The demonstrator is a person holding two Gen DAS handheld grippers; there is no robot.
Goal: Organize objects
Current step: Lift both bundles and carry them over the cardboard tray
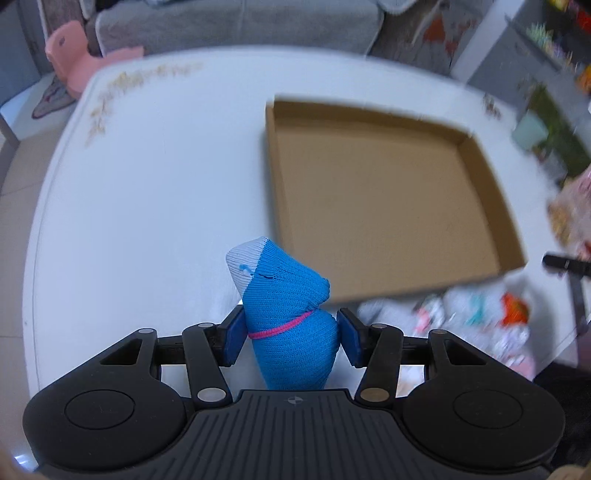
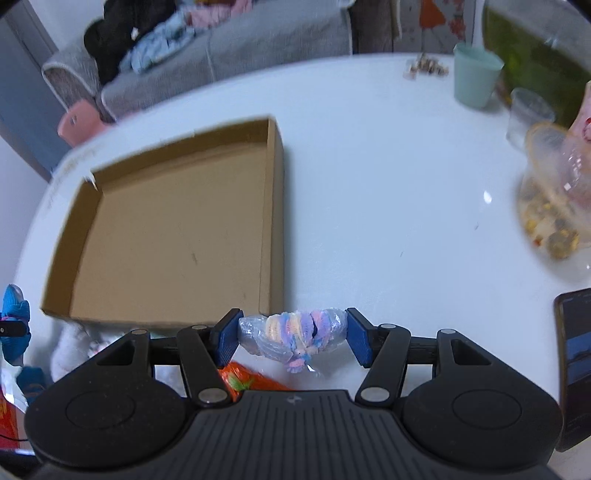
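Socks first: blue rolled sock (image 1: 291,325) with a pink band round it sits clamped in my left hand-held gripper (image 1: 291,338), both blue pads (image 1: 233,338) pressing its sides, white toe end poking up and forward. It hangs above the white bench (image 1: 147,206), just beside the near left corner of the cardboard box (image 1: 369,206). Box is a shallow open tray with bare floor.

Right hand-held gripper (image 2: 292,338) is closed on a pastel striped sock bundle (image 2: 295,334) in clear plastic wrap, pads (image 2: 356,341) tight on both ends. That one hangs over the bench just off the box's near right corner (image 2: 271,295).

More soft white and orange items (image 1: 461,317) lie on the bench by the box's near edge, too blurred for me to identify. Mint cup (image 2: 474,74) and clear containers (image 2: 554,184) sit far right, well apart from the box. Dark phone (image 2: 574,362) at the right edge. Grey sofa (image 1: 236,26) behind the bench
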